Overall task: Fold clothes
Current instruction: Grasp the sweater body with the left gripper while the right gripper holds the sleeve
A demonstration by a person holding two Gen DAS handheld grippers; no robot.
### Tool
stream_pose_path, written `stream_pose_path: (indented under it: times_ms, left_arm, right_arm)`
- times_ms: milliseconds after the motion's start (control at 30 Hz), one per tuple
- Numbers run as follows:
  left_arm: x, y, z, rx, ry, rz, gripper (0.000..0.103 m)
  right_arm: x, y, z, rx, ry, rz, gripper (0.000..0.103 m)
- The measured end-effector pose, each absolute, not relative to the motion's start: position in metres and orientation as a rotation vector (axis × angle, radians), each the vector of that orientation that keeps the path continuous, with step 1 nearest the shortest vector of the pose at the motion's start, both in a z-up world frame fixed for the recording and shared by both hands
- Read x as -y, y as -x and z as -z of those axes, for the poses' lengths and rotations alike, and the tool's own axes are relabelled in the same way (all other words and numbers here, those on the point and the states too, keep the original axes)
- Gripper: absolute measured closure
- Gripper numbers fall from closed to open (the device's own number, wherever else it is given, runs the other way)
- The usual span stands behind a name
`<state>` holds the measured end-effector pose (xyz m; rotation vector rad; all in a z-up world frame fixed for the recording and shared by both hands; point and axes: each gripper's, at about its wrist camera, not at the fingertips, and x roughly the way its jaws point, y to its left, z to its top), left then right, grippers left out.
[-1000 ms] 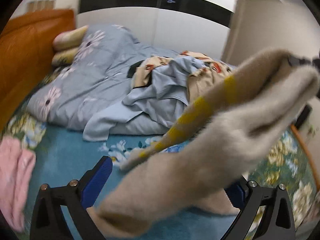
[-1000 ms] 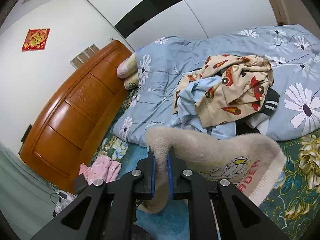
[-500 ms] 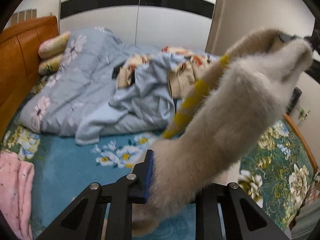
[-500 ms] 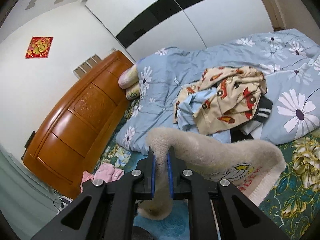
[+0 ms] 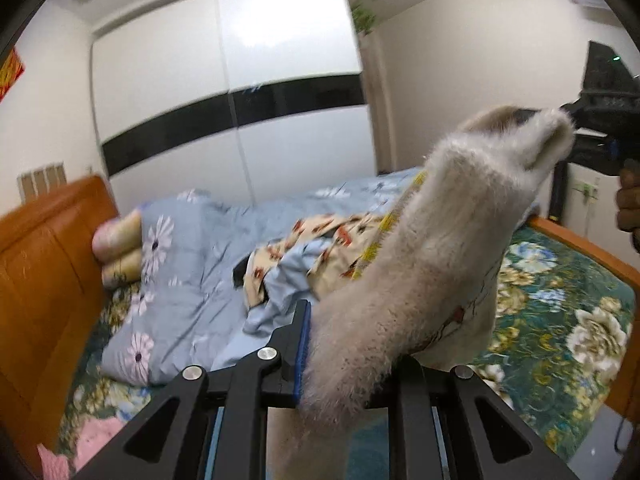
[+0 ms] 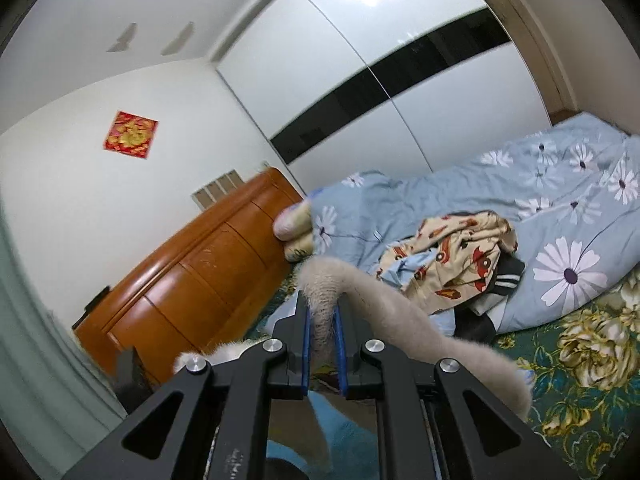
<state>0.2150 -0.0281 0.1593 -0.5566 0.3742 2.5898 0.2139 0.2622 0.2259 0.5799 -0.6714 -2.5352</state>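
Observation:
A fluffy beige garment (image 5: 432,264) with yellow trim hangs in the air above the bed, stretched between both grippers. My left gripper (image 5: 344,344) is shut on its lower end. In the left wrist view, the right gripper (image 5: 576,120) pinches the garment's far upper end at the top right. In the right wrist view, the right gripper (image 6: 322,332) is shut on a fold of the beige garment (image 6: 416,320), which trails off to the right. A person's hand (image 5: 628,204) holds the right gripper.
A pile of clothes (image 6: 452,256) with a car-print piece lies on the blue flowered duvet (image 6: 560,208). The orange wooden headboard (image 6: 192,280) stands left, a pink garment (image 5: 88,440) lies near it, and white wardrobe doors (image 5: 240,100) stand behind the bed.
Both grippers have risen and tilted upward, lifting the beige garment higher. My left gripper went from open around the garment to shut on it.

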Motion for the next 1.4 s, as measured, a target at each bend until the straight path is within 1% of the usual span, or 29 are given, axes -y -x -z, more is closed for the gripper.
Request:
stream_pose_path:
  times_ms: [133,233,333,433,667,700,800,967,1100,1233,1267,1333,1367,1400]
  left_arm:
    - [0.032,-0.256,-0.185,-0.437,0.526,-2.532,0.085]
    - [0.035,-0.261,-0.198,-0.392,0.588,-2.48,0.085]
    - [0.032,-0.243,-0.19,-0.332,0.693,-2.437,0.085]
    - [0.022,-0.208,-0.146,-0.274,0.879,-2.403,0.085]
    - [-0.003,-0.15,-0.001,-0.176,1.284,-2.327,0.085]
    - [-0.005,-0.141,0.013,-0.163,1.323,-2.317,0.085]
    - [-0.009,-0.12,0.026,-0.151,1.357,-2.318,0.085]
    - [-0.015,-0.083,0.048,-0.132,1.415,-2.32,0.085]
    - [-0.02,-0.054,0.066,-0.116,1.462,-2.321,0.085]
    - [-0.02,-0.017,0.089,-0.087,1.548,-2.306,0.082]
    - [-0.02,-0.011,0.095,-0.072,1.567,-2.298,0.08]
    - [-0.017,-0.005,0.102,-0.042,1.586,-2.295,0.068]
    - [-0.014,-0.003,0.104,-0.018,1.589,-2.294,0.052]
    - [-0.01,-0.002,0.106,0.011,1.588,-2.293,0.043]
  right_arm:
    - [-0.263,-0.265,-0.245,0.62,-0.55,2.525,0.093]
    - [-0.263,-0.285,-0.254,0.603,-0.535,2.511,0.093]
    - [-0.265,-0.278,-0.249,0.623,-0.561,2.514,0.093]
    - [-0.269,-0.248,-0.217,0.675,-0.691,2.521,0.093]
    - [-0.279,-0.161,-0.072,0.843,-1.144,2.533,0.093]
    - [-0.281,-0.153,-0.053,0.869,-1.19,2.53,0.093]
    - [-0.291,-0.138,-0.009,0.951,-1.261,2.508,0.093]
    - [-0.307,-0.116,0.016,1.029,-1.263,2.488,0.092]
    - [-0.306,-0.092,0.017,1.006,-1.292,2.508,0.092]
    - [-0.301,-0.061,0.032,1.013,-1.337,2.512,0.092]
    - [-0.3,-0.054,0.037,1.021,-1.351,2.511,0.092]
    - [-0.299,-0.04,0.046,1.024,-1.387,2.522,0.092]
    - [-0.298,-0.034,0.051,1.026,-1.404,2.529,0.092]
    - [-0.298,-0.029,0.056,1.029,-1.42,2.535,0.092]
